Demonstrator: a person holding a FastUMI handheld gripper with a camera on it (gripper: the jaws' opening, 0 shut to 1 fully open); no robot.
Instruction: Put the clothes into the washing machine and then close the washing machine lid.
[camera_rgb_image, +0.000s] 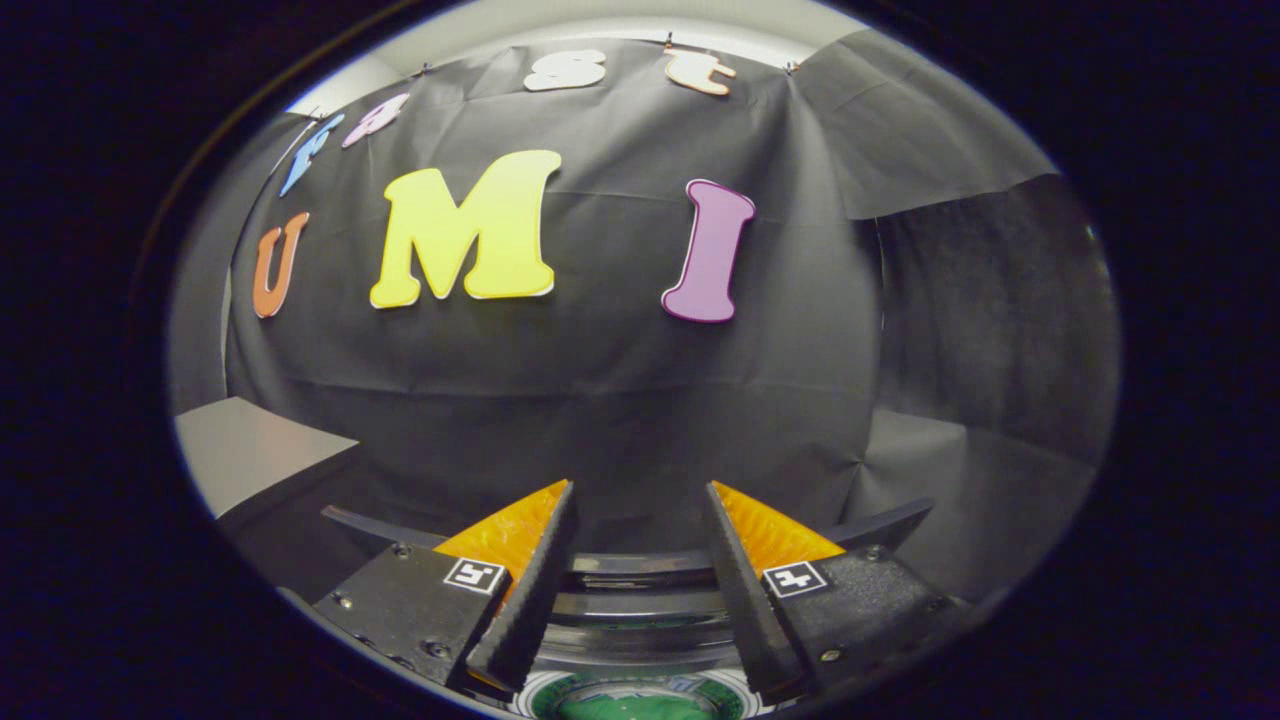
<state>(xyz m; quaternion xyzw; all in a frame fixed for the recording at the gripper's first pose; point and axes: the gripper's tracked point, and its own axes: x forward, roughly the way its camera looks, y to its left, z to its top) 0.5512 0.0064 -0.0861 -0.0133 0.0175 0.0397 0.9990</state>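
Hovering with its fingers spread apart and nothing between them, the gripper (640, 510) is pointing almost level at the black cloth wall (620, 400), so the clothes cannot be placed from this angle and I cannot tell where they are lying. Beneath and between the fingers, a dark curved rim with stacked ridges, probably the washing machine (640, 600) top or its lid, is sitting close under the tips; whether that lid is up or down cannot be told. The main risk, as I am judging it, is dropping or swinging blind: with the tool aiming above the machine, a quick descent could be knocking the fingers against that rim, or closing on air. A grey bench (250, 450) corner is showing off to the left, well apart.
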